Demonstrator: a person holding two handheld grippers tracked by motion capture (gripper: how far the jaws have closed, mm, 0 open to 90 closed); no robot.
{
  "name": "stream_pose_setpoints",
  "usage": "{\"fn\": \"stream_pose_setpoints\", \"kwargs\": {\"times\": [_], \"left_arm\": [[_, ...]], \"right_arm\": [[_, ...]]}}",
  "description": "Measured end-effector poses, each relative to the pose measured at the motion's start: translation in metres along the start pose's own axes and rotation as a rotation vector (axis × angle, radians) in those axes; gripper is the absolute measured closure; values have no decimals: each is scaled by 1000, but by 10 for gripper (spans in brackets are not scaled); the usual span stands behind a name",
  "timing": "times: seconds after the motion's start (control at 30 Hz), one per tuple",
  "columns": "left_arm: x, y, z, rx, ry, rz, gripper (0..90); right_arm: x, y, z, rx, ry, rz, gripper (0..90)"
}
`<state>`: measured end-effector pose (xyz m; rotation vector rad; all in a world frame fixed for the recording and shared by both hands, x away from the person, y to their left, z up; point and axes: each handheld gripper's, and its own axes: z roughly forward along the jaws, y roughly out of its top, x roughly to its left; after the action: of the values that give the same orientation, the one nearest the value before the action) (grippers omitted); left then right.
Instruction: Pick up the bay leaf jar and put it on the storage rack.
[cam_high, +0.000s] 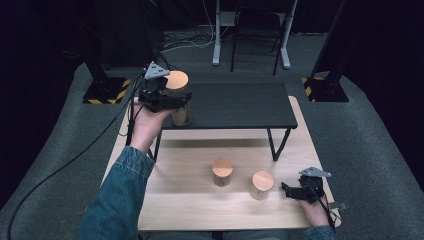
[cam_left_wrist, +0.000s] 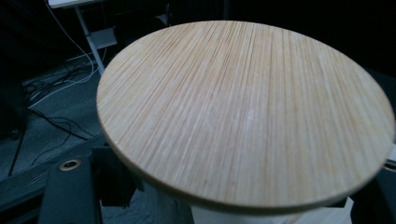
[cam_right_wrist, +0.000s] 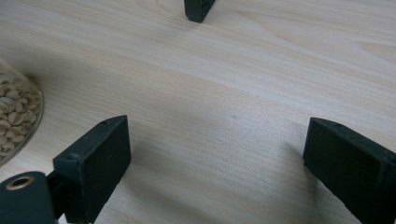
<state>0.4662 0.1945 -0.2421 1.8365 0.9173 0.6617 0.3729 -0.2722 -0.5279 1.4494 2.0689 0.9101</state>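
My left gripper (cam_high: 176, 102) is shut on a glass jar (cam_high: 181, 116) with a round bamboo lid (cam_high: 177, 80), at the left end of the black shelf (cam_high: 240, 105). Whether the jar rests on the shelf I cannot tell. In the left gripper view the lid (cam_left_wrist: 247, 112) sits close up, with the black jaws at either side below its rim. My right gripper (cam_high: 287, 191) lies low at the table's right front, open, with only bare wood between its jaws (cam_right_wrist: 215, 163).
Two more bamboo-lidded jars stand on the light wooden table (cam_high: 190, 205), one at the middle (cam_high: 222, 172) and one (cam_high: 262, 185) just left of the right gripper; its nut-filled glass (cam_right_wrist: 16, 116) is close by. A shelf leg (cam_right_wrist: 200, 9) stands ahead.
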Motion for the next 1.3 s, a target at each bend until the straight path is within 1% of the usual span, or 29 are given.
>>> {"fn": "stream_pose_setpoints", "kwargs": {"times": [0.23, 0.3, 0.37, 0.47, 0.57, 0.77, 0.87, 1.03, 1.3], "left_arm": [[0, -1, 2, -4, 0, 3, 250], [1, -1, 2, 5, 3, 7, 238], [2, -2, 2, 15, 9, -4, 216], [4, -4, -1, 3, 6, -9, 204], [4, -5, -5, -2, 1, -15, 159], [1, -5, -12, -10, -8, -4, 119], [0, -6, -16, -11, -6, 2, 106], [-2, -8, -22, -25, -8, 1, 86], [-5, -18, -31, -33, -18, 4, 78]], "right_arm": [[0, 0, 0, -1, 0, -3, 68], [0, 0, 0, -1, 0, -2, 68], [0, 0, 0, -1, -1, -3, 68], [0, 0, 0, 0, 0, -3, 68], [0, 0, 0, 0, 0, -3, 68], [0, 0, 0, 1, -1, -4, 67], [0, 0, 0, 0, -1, -3, 68], [0, 0, 0, 1, -1, -4, 68], [0, 0, 0, 2, -1, -5, 67]]}}
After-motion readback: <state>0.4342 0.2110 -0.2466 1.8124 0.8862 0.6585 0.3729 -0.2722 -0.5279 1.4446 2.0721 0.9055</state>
